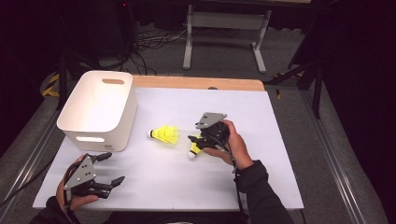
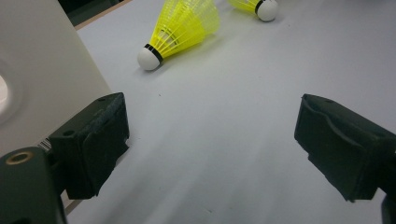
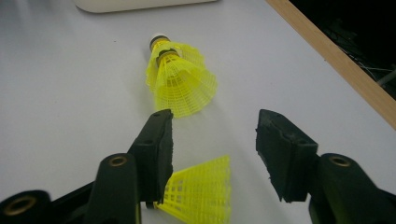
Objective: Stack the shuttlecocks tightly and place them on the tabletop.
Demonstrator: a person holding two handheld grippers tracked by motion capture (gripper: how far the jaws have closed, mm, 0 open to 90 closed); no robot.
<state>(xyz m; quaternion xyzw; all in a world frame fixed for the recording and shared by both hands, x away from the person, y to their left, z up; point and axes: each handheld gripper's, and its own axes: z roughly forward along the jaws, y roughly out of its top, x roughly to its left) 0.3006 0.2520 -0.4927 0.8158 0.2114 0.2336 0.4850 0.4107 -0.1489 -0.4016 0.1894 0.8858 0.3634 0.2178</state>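
One table (image 1: 280, 154) carries everything: one white bin (image 1: 98, 109) standing at its far left corner, two yellow shuttlecocks, and two hand-held grippers.

The high view takes in the whole white table top with its wooden far edge, both forearms, and the bin's two handle slots. The left gripper view brings in the bin's wall close on its left and both shuttlecocks beyond. The right gripper view looks straight down between its jaws at a yellow skirt.

The left gripper (image 1: 100, 175) hovers near the near left corner, just in front of the bin, jaws spread wide with nothing between them. The right gripper (image 1: 196, 142) sits over the middle of the table, jaws open moderately and standing either side of the near shuttlecock (image 3: 203, 193), whose skirt touches the left jaw; they do not clamp it.

The far shuttlecock (image 1: 164, 134) lies on its side between bin and right gripper, white cork towards the bin. Each has a net-like yellow plastic skirt, a dark band and a rounded white cork.
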